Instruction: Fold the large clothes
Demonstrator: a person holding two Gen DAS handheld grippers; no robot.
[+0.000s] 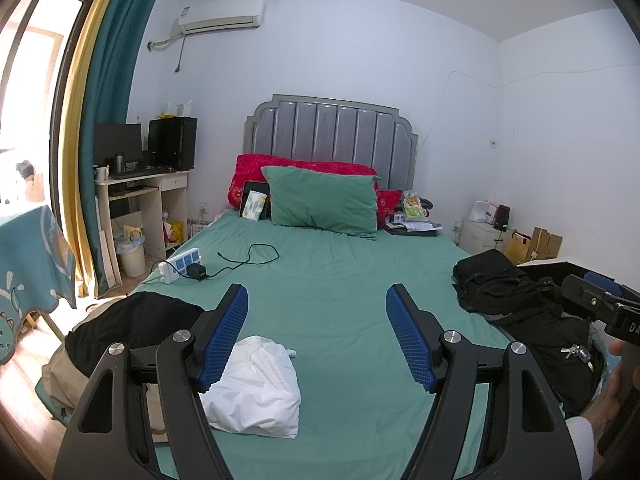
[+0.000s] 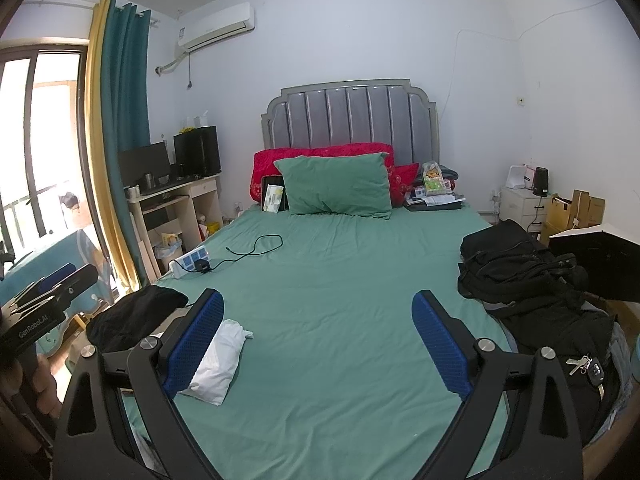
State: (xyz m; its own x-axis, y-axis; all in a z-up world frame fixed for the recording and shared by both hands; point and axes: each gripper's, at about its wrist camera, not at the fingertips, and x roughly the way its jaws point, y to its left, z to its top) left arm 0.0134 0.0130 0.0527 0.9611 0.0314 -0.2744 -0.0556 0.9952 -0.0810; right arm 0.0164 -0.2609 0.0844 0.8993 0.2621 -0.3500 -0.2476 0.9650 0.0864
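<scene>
hovering side by side above the foot of the green-sheeted bed (image 1: 340, 280), the left gripper (image 1: 317, 320) and the right gripper (image 2: 318, 324) both stand with their blue-padded jaws spread wide and nothing between them. the task's things lie along the bed's near edges: a crumpled white garment (image 1: 260, 392) bunched on the sheet low and left, a black garment (image 1: 132, 324) heaped on a beige one (image 1: 60, 380) at the left corner, and a dark pile of clothes (image 1: 532, 308) on the right edge beside a black backpack (image 2: 504, 256), with a bunch of keys (image 2: 588, 368) resting on top. none of these pieces lies flat or squared; all show as loose heaps, so the scene fits either a pause between garments or a moment before one is picked up, and which pieces may already have been handled cannot be told.

whichever piece is taken, folding it well probably calls for the open middle of the sheet. a grip on two matching points, such as shoulders or hem corners, would let the cloth hang straight before it is laid down. the white power strip (image 1: 180, 266) and its black cable (image 1: 248, 258) lie toward the left of the bed and could snag a spread garment, so keeping the cloth nearer the foot seems wise. the keys would likely need setting aside before the dark pile is lifted.
</scene>
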